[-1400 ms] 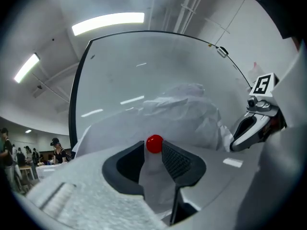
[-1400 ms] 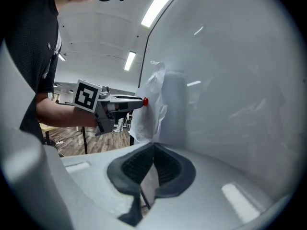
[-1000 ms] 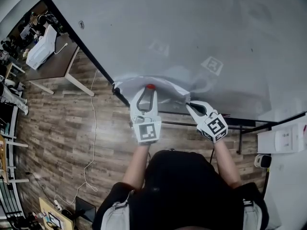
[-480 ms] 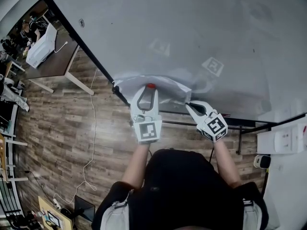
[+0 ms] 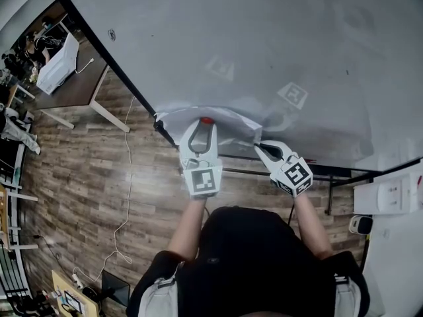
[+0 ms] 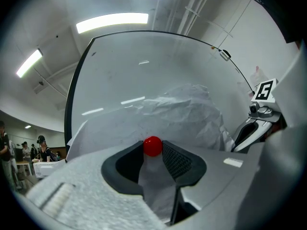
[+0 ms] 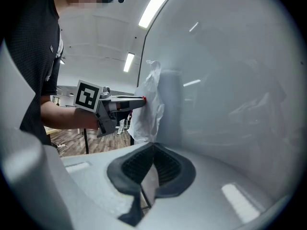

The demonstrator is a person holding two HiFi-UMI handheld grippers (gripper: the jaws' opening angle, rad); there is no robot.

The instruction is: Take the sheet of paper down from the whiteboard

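At lower centre of the whiteboard [image 5: 277, 38], the crumpled sheet of paper [image 5: 231, 124] hangs under a red magnet [image 6: 153, 146] standing between the left gripper's [image 5: 206, 127] just-widened, unclamped jaws, while the right gripper's [image 5: 258, 146] closed jaws pinch its right corner, neither gripper displaced since 1 second ago.

You are looking steeply down from overhead; both gripper cameras are sitting close against the glossy white whiteboard [image 5: 297, 32], sharing its crumpled white paper sheet [image 6: 182, 109]

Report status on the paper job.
Left tool just opening, red magnet between tips. Right tool shut at paper edge. Paper crumpled on whiteboard, magnet pinning it.
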